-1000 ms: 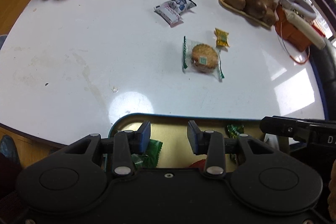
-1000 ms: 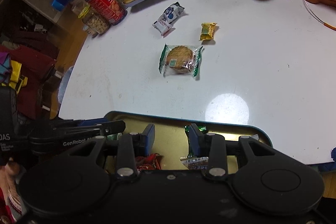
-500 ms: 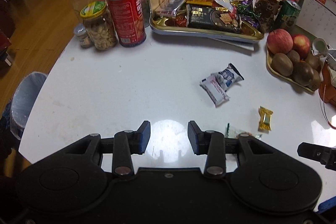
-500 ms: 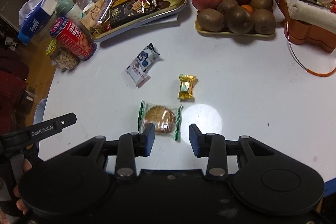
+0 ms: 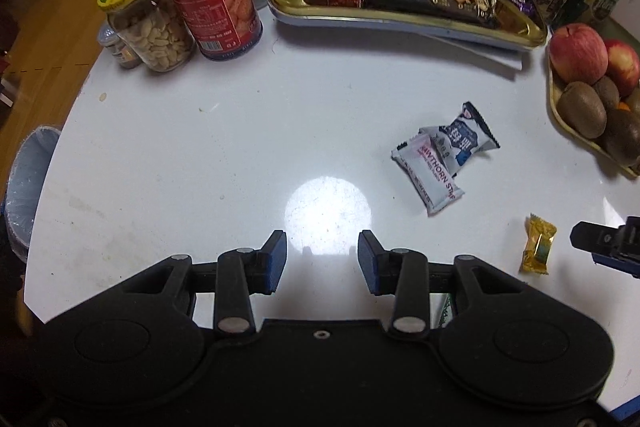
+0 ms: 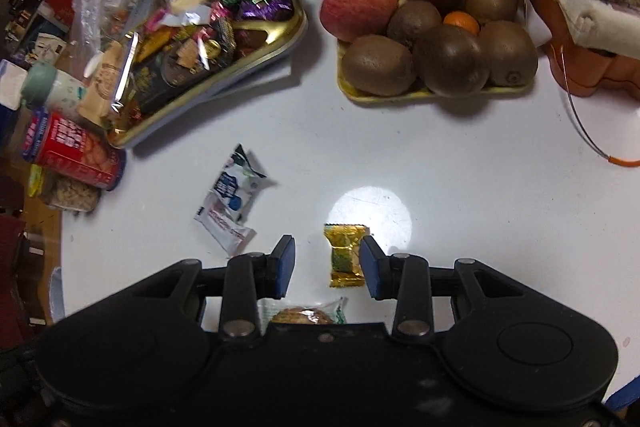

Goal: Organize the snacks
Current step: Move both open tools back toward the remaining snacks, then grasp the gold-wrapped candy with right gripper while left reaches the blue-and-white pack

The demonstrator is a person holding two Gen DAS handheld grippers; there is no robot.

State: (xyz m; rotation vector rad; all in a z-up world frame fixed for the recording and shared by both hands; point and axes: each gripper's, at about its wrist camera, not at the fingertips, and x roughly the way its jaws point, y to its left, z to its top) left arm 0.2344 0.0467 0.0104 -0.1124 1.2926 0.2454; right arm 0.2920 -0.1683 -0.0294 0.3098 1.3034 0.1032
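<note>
Gold-wrapped candy [image 6: 345,254], judged light and crinkly, is lying between the spread, empty right tool [image 6: 327,263], which is best pinching its padded middle.

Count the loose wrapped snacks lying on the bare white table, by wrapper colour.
Gold foil-wrapped candy: 1
White-and-blue packet: 1
White-and-pink hawthorn packet: 1
Clear green-edged round biscuit pack: 1
Total: 4
</note>
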